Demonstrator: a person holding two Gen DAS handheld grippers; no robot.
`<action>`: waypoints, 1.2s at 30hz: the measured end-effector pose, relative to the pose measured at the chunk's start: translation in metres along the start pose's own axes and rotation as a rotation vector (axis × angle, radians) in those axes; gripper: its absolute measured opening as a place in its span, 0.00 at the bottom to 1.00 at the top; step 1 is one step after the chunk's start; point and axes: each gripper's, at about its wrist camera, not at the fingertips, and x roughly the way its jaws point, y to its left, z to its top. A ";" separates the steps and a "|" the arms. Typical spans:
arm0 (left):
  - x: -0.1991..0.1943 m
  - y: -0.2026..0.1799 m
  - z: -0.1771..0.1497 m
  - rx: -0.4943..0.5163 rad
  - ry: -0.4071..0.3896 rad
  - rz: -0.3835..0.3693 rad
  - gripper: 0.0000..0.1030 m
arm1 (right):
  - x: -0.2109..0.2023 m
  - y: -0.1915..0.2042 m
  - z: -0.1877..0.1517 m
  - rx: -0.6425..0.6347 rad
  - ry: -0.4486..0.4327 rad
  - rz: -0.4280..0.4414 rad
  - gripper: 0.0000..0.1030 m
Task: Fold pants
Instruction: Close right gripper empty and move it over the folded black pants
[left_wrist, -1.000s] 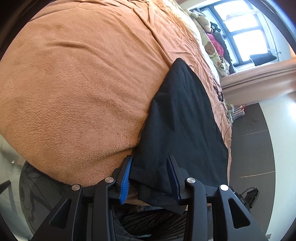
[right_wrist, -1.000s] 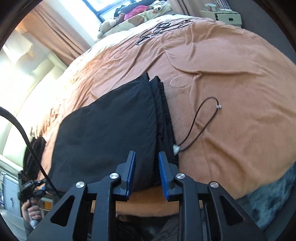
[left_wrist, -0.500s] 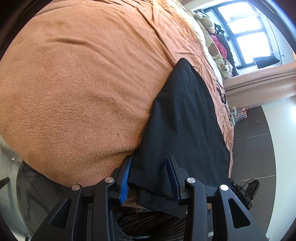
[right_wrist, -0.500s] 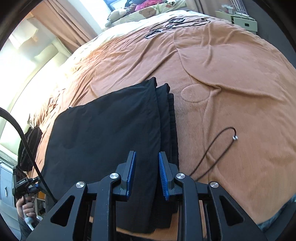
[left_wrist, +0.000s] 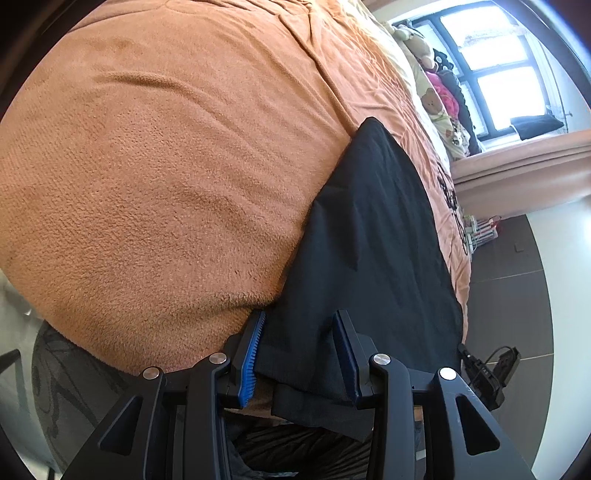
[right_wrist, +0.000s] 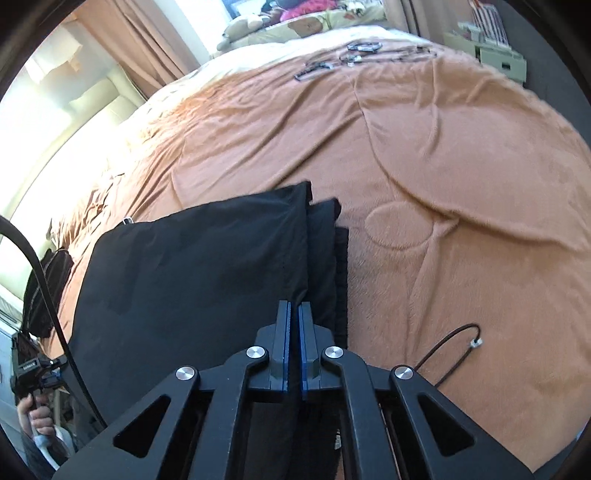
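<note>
the folded black fabric pants (left_wrist: 373, 236) lie flat on a wide orange-brown fleece blanket (left_wrist: 166, 166) spread over the bed, along its near edge. in the left wrist view the blanket fills the left side, and the pants run from the bottom centre up and away towards the right.

the left gripper (left_wrist: 301, 350) sits at the near corner of the pants. its jaws stand partly open, blue ribbed pads (left_wrist: 252, 350) on either side of a bunch of the black cloth. the cloth fills the gap between them, and its layered hem hangs below the jaws. the left pad lies against the cloth edge; whether the right pad presses on the fabric cannot be made out. right of the pants, dark floor (left_wrist: 509, 295), a pink-beige curtain (left_wrist: 524, 173) and a bright window (left_wrist: 491, 62) show, with soft toys (left_wrist: 430, 99) at the far end of the bed.

in the right wrist view, a hand (right_wrist: 35, 413) at the far left grips a black handle beside a black cable (right_wrist: 48, 295). the pants (right_wrist: 192, 280) cover the lower left, their stacked layers stepping off along the right edge. the right gripper (right_wrist: 294, 314) has just been closing and its jaws are now drawn almost together, only a thin dark slit between the blue pads. the tips sit over that layered right edge; whether any cloth is pinched in the slit cannot be told. to the right a thin black drawstring cord with a metal tip (right_wrist: 450, 350) lies loose on the blanket (right_wrist: 443, 147), apart from the pants.
</note>
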 end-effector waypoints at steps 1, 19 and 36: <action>0.000 -0.001 0.000 0.001 -0.001 -0.002 0.41 | -0.004 0.000 -0.003 0.001 -0.009 0.000 0.00; -0.003 0.021 -0.016 -0.127 -0.046 -0.197 0.52 | -0.028 -0.016 -0.023 0.065 -0.026 -0.030 0.00; 0.007 0.013 -0.020 -0.104 -0.042 -0.176 0.05 | -0.029 -0.020 0.002 0.078 -0.008 0.003 0.01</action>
